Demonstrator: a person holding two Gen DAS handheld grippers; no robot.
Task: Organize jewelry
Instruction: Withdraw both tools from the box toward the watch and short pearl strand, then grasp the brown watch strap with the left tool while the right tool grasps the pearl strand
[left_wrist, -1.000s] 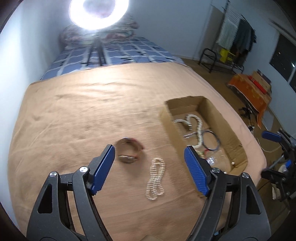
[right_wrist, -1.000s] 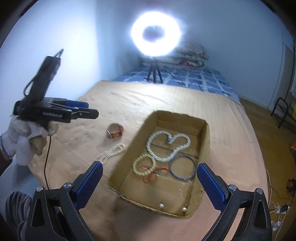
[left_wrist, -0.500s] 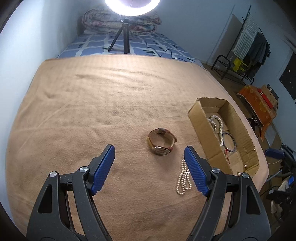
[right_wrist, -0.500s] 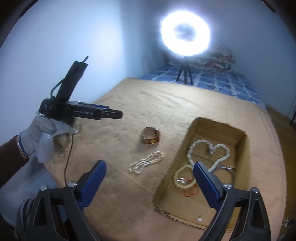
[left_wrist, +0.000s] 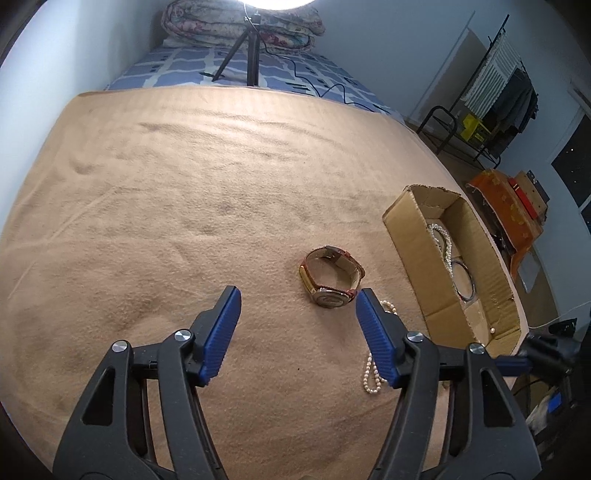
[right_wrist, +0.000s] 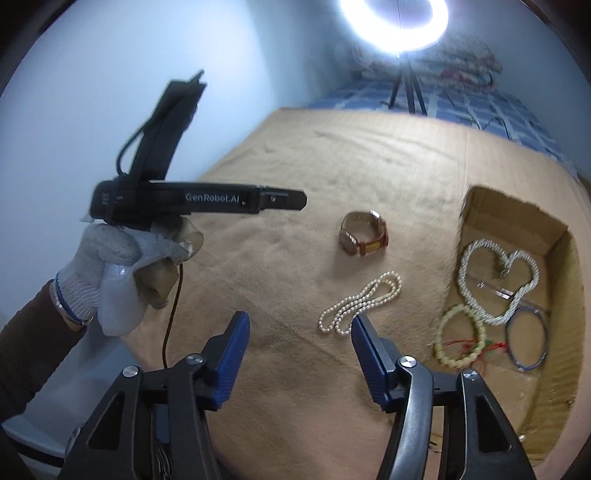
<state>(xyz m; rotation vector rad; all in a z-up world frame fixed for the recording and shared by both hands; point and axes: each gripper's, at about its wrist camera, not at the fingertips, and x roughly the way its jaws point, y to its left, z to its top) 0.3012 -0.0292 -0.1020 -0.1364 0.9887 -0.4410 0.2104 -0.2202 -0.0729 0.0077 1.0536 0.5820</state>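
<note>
A brown-strap wristwatch (left_wrist: 331, 273) (right_wrist: 363, 232) lies on the tan blanket. A white pearl necklace (left_wrist: 373, 373) (right_wrist: 360, 302) lies just nearer, partly hidden behind my left gripper's right finger. A cardboard box (left_wrist: 404, 236) (right_wrist: 513, 210) at the right holds a pearl necklace (right_wrist: 495, 280), a bead bracelet (right_wrist: 460, 341) and a dark bangle (right_wrist: 526, 339). My left gripper (left_wrist: 297, 299) is open and empty, just short of the watch. My right gripper (right_wrist: 299, 326) is open and empty, just short of the loose pearl necklace.
The tan blanket (left_wrist: 184, 192) covers the bed. A ring light on a tripod (right_wrist: 400, 22) stands at the far end beside folded bedding (left_wrist: 243, 26). A clothes rack (left_wrist: 495, 92) and orange boxes (left_wrist: 513, 206) stand past the right edge.
Both grippers have swung left, away from the box. The watch now sits just right of centre before my left gripper, and the loose necklace sits just ahead of my right gripper.
</note>
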